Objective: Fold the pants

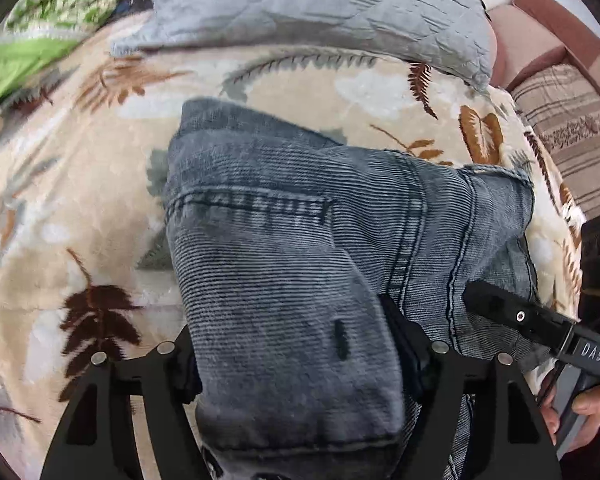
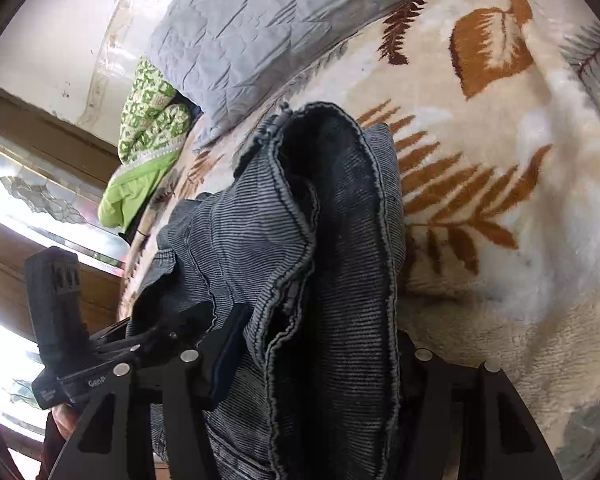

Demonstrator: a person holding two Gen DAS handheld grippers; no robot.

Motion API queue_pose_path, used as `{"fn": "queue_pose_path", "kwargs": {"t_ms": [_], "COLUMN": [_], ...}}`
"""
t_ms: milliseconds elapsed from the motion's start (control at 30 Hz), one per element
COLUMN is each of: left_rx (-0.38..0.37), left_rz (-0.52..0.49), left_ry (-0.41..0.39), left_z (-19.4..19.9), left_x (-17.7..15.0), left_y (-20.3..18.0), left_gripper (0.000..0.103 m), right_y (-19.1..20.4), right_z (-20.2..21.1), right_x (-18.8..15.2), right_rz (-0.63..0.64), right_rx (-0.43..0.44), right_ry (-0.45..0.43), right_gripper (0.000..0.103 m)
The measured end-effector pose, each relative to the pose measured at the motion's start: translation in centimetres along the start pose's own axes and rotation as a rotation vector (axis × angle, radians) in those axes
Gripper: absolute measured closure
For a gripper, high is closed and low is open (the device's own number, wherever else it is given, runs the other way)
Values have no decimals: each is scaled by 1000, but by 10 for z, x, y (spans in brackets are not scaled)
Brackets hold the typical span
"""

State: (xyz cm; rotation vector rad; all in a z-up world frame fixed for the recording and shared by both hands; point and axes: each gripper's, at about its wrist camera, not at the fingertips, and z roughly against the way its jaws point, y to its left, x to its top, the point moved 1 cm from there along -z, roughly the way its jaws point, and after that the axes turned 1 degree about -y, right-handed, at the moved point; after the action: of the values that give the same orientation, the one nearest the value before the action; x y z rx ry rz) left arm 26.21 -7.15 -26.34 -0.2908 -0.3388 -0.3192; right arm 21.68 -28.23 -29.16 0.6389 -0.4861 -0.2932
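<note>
The faded grey-blue ribbed denim pants [image 1: 284, 248] hung bunched between both tools above the bed's cream fleece blanket with brown fern leaves [image 1: 80, 184]. The left hand-held gripper [image 1: 296, 364] was clamped on a thick fold of the cloth, and the right hand-held gripper [image 2: 312, 368] pinched the hemmed edges just beside it. From both, the bundle's long axis ran straight ahead toward the grey quilted pillow [image 1: 300, 4], so laying it down looked like a forward move, neither hand nearer.
</note>
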Motion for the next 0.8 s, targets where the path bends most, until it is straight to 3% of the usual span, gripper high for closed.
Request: {"fn": "queue_pose_path", "kwargs": {"t_ms": [100, 267, 533, 800], "left_rx": [-12, 76, 66, 113], "left_rz": [-11, -70, -55, -17], "left_ry": [-6, -68, -63, -34], "left_z": [-3, -11, -15, -16], "left_x": [0, -1, 2, 6], "left_y": [3, -6, -3, -6], "left_gripper": [23, 7, 4, 0], "right_y": [-5, -7, -5, -2], "right_z": [-2, -3, -3, 2], "right_x": [0, -2, -5, -8], "right_rz": [-16, -17, -11, 5], "right_rx": [15, 2, -4, -12], "right_ry": [9, 2, -25, -36], "right_gripper": [42, 42, 43, 43]}}
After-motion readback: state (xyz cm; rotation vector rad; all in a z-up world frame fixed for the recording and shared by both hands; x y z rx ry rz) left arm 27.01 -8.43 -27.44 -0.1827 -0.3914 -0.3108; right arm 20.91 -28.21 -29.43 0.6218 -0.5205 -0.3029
